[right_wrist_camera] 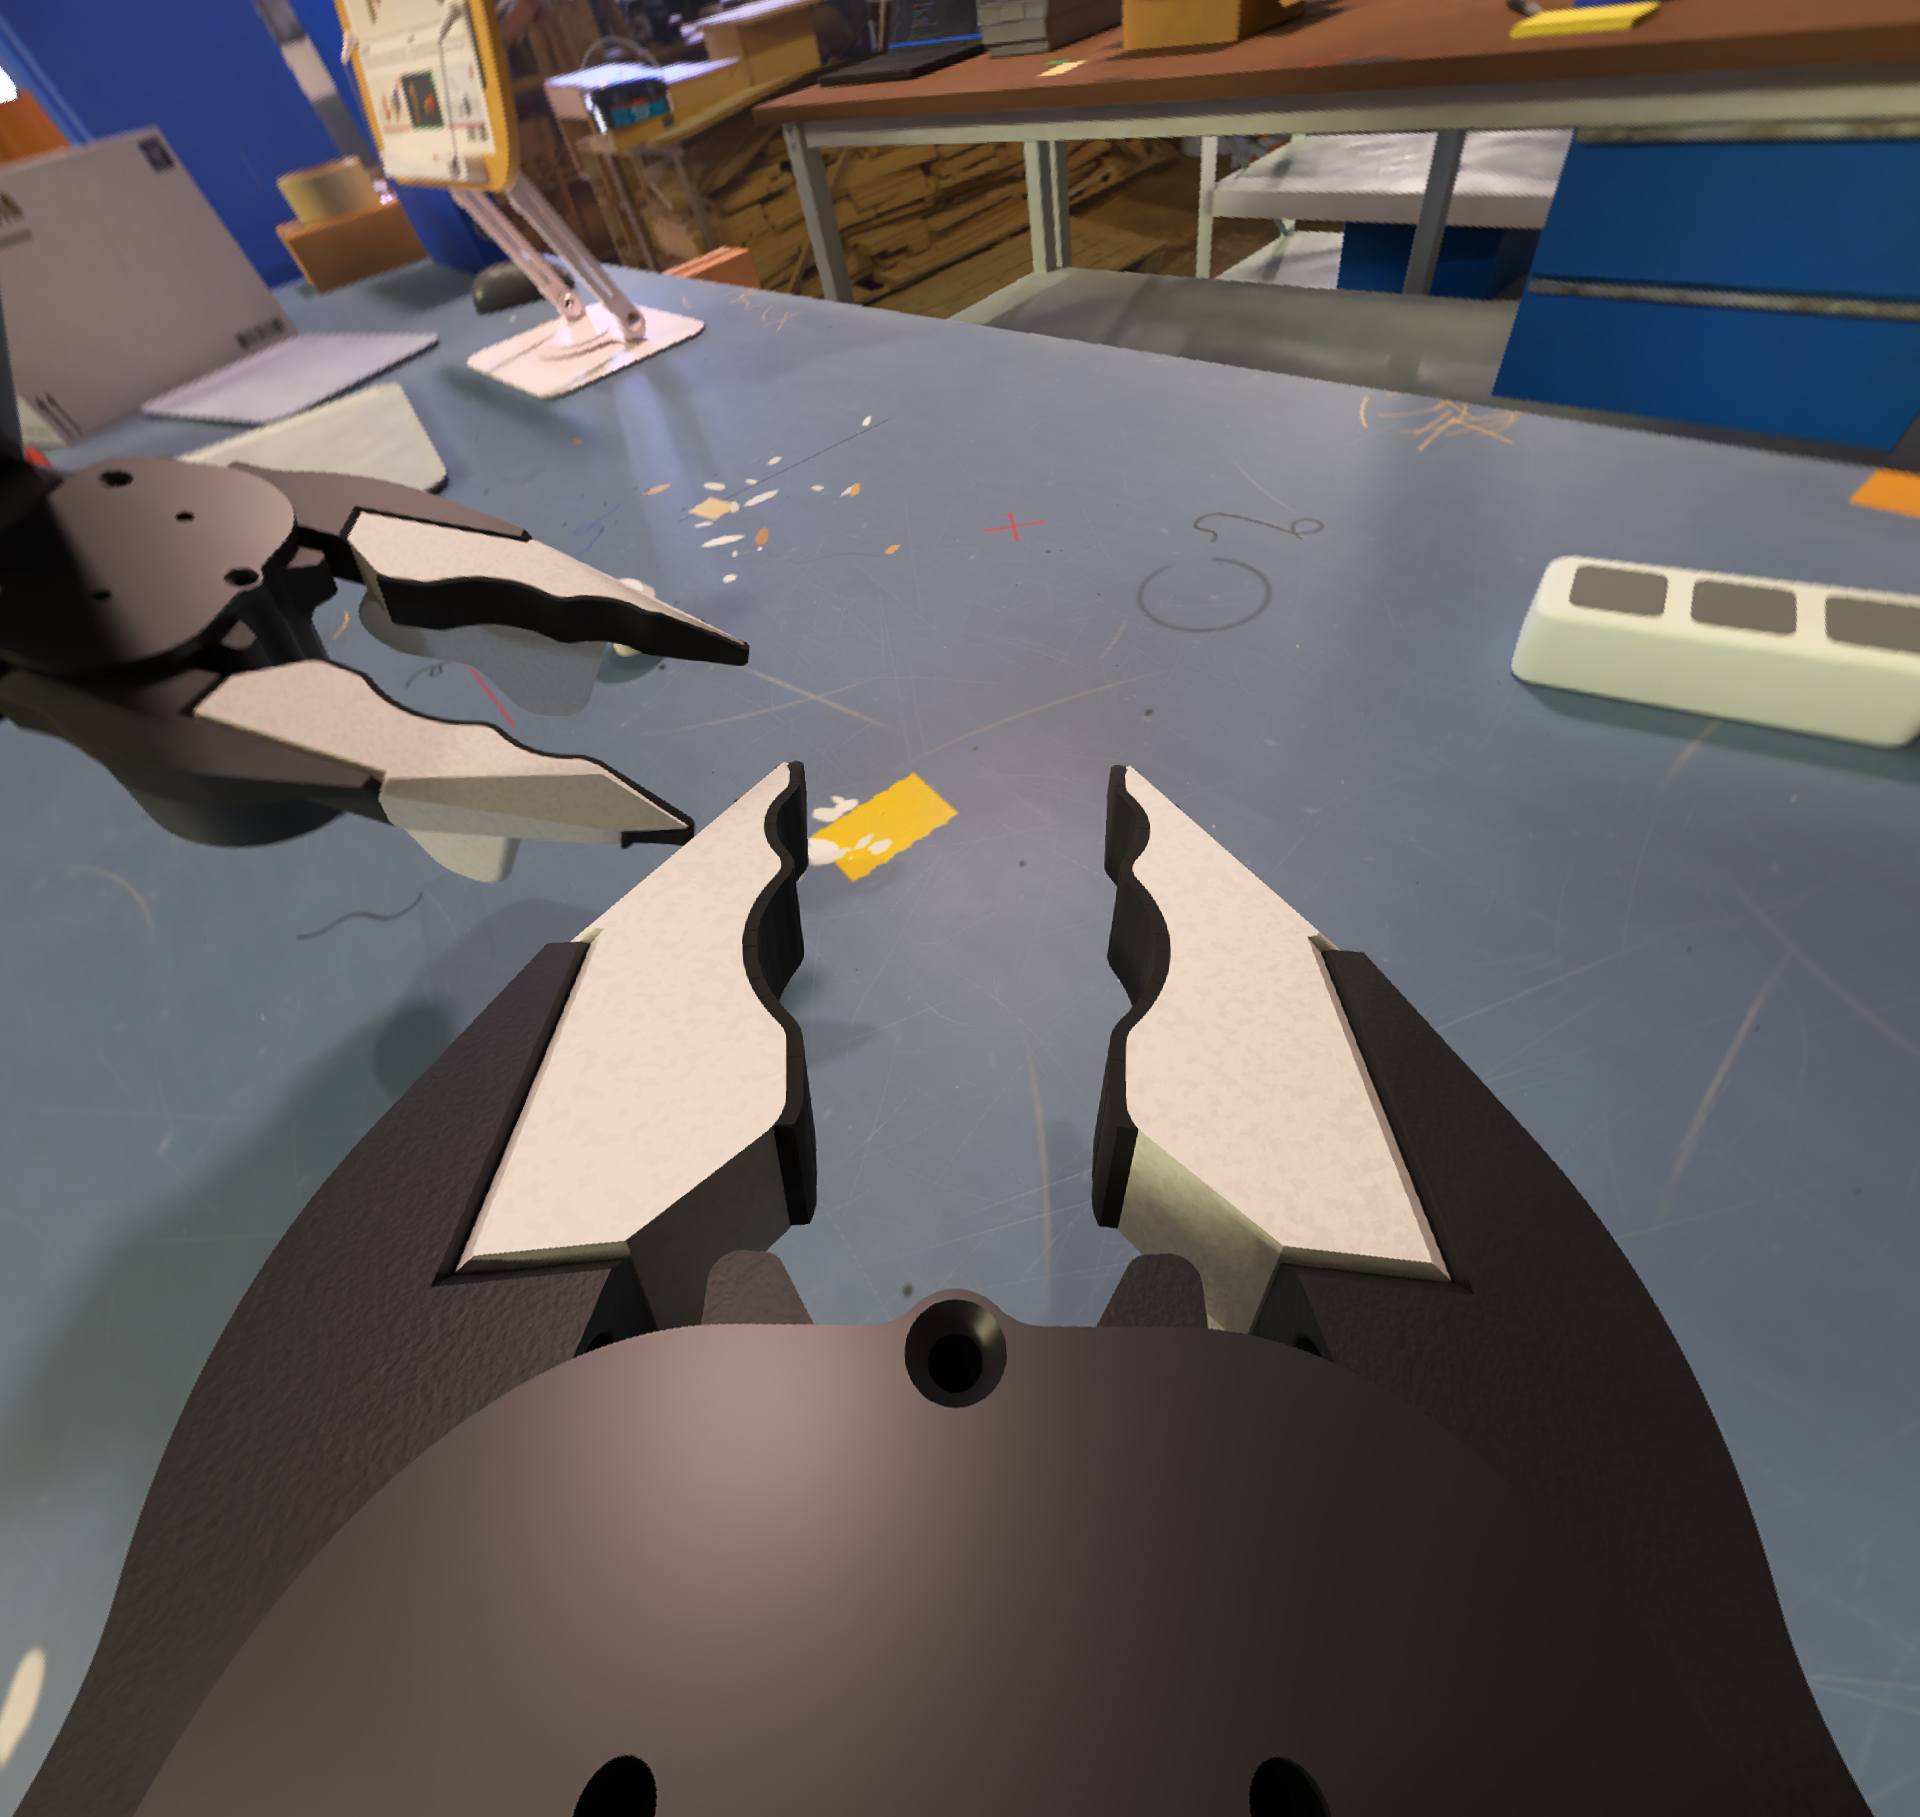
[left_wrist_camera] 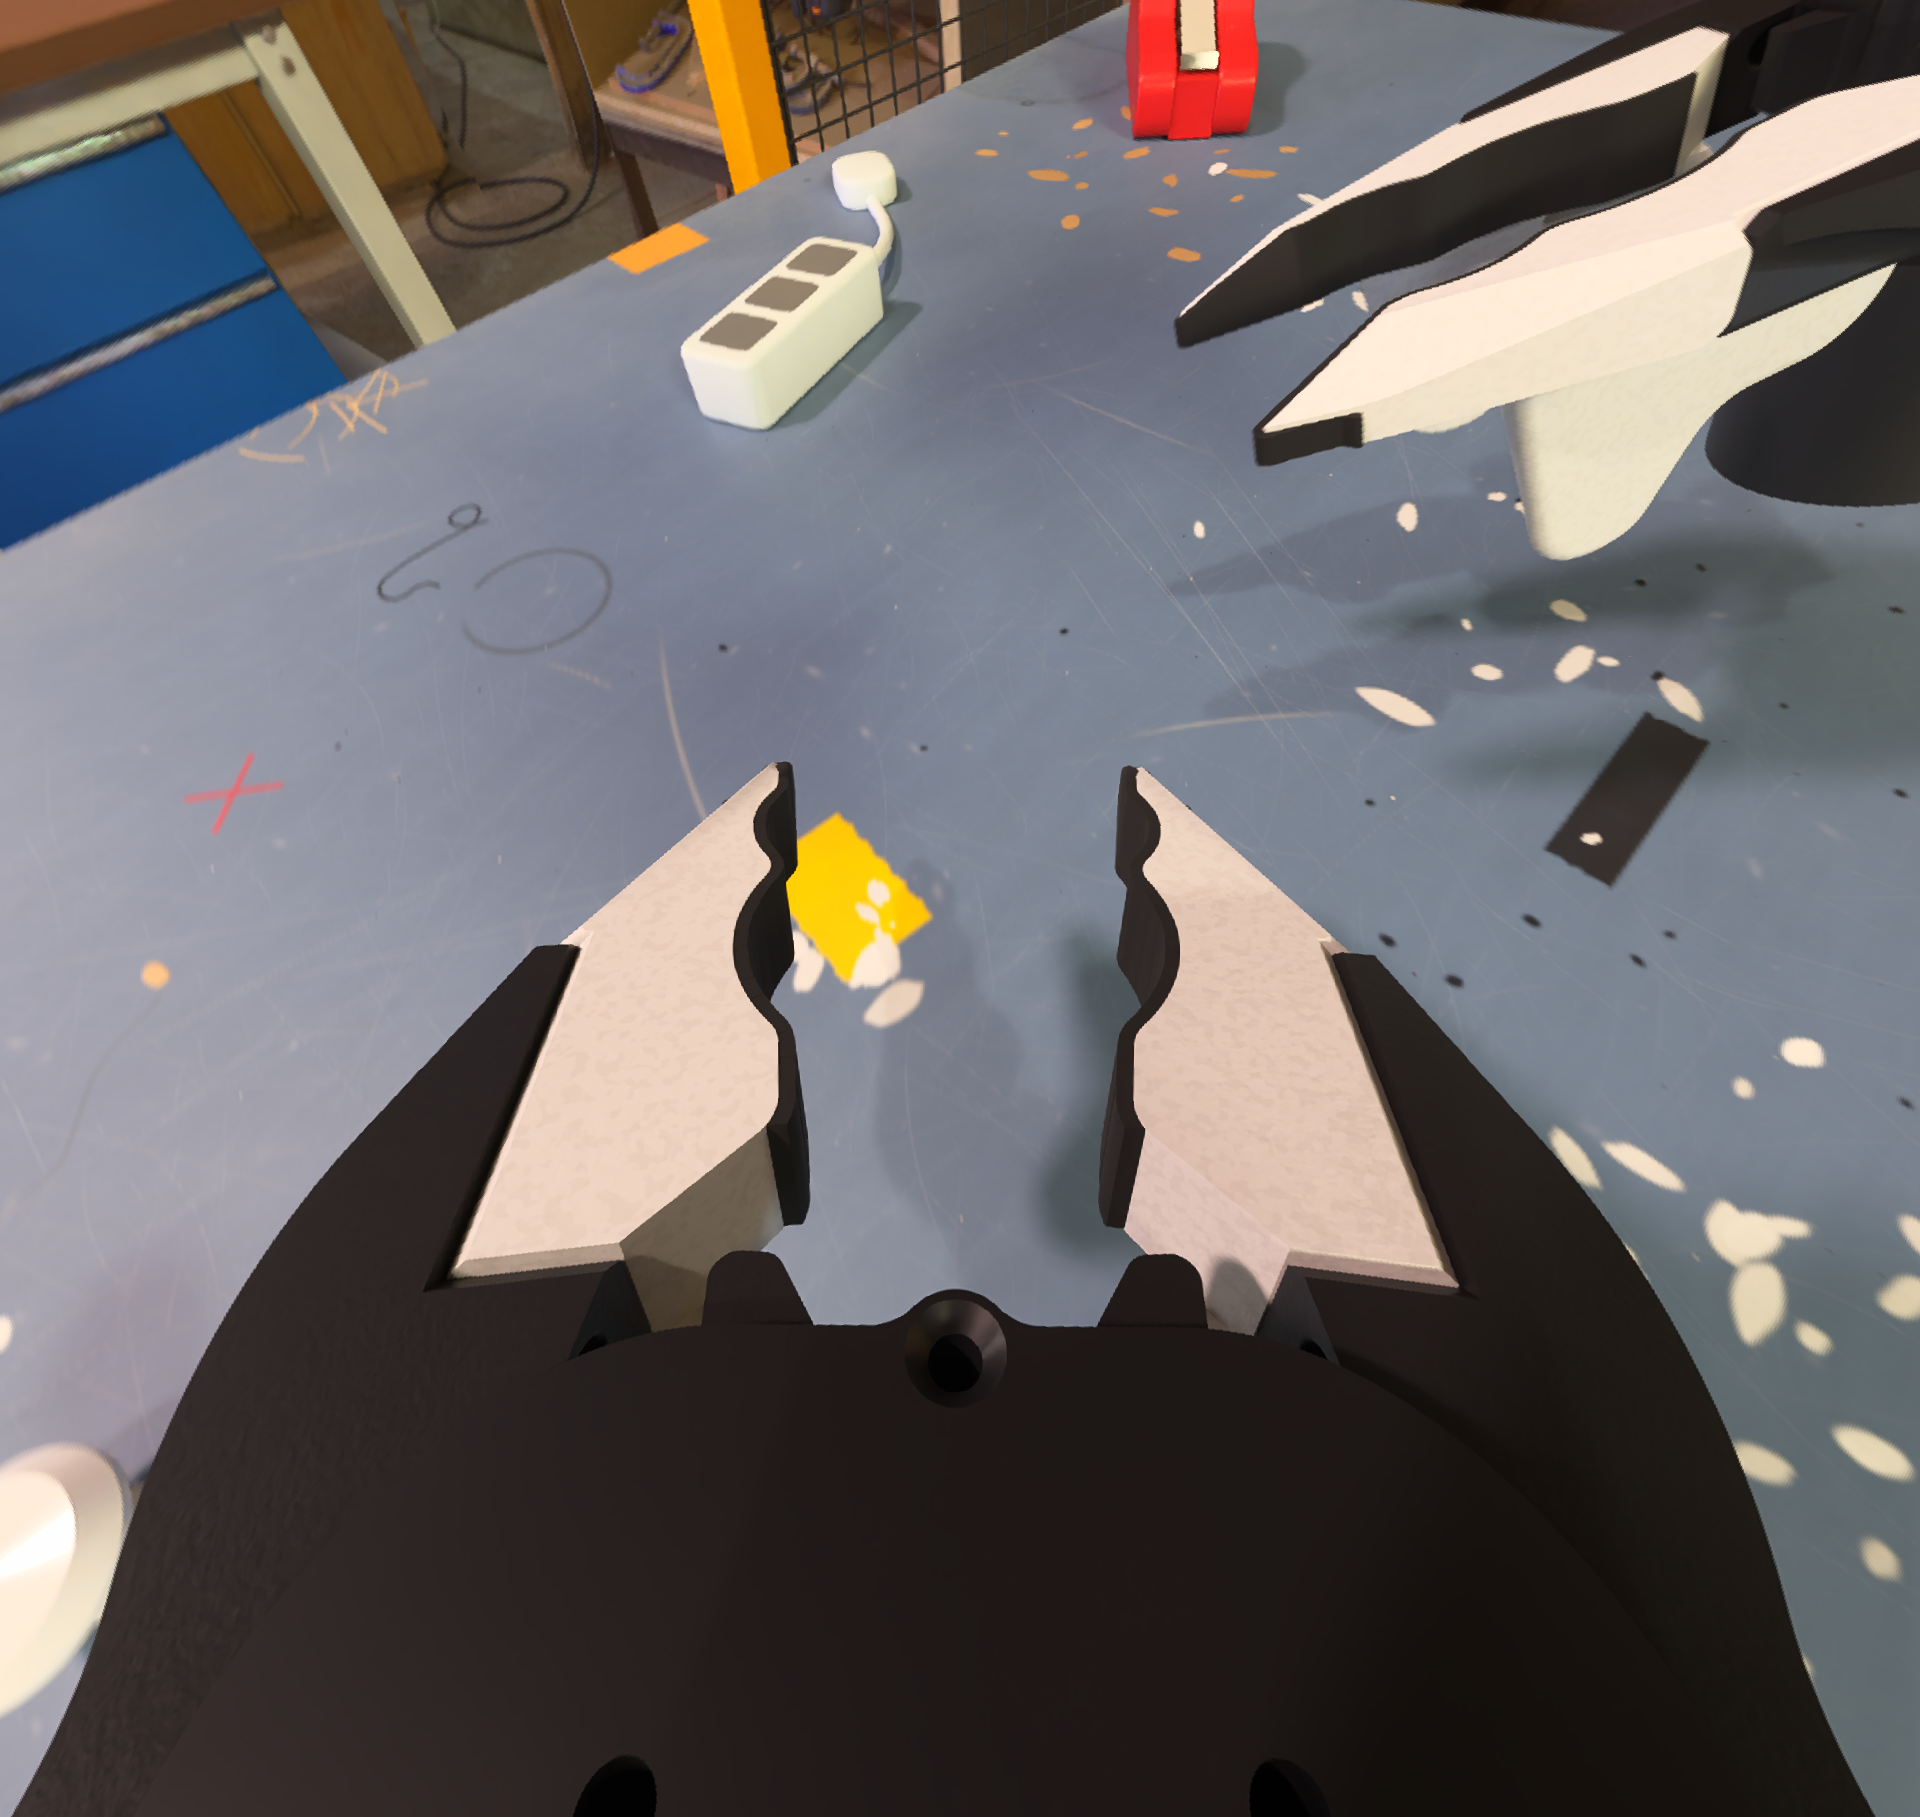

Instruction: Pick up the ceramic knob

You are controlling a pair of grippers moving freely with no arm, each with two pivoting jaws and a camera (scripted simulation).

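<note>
A white, rounded, glossy object (left_wrist_camera: 42, 1559), likely the ceramic knob, sits on the blue-grey table at the bottom left of the left wrist view, beside my left gripper's body and cut off by the frame edge. My left gripper (left_wrist_camera: 956, 775) is open and empty above a yellow patch (left_wrist_camera: 852, 894). It also shows in the right wrist view (right_wrist_camera: 715, 741), where a small white thing (right_wrist_camera: 632, 587) peeks out behind its far finger. My right gripper (right_wrist_camera: 956, 775) is open and empty; it shows at the upper right of the left wrist view (left_wrist_camera: 1221, 385).
A white power strip (left_wrist_camera: 779, 333) lies ahead, and shows at the right of the right wrist view (right_wrist_camera: 1714, 645). A red block (left_wrist_camera: 1193, 32) stands at the table's far edge. A black strip (left_wrist_camera: 1626, 796) lies flat. A stand's white base (right_wrist_camera: 582, 344) and a white board (right_wrist_camera: 125, 281) sit far left.
</note>
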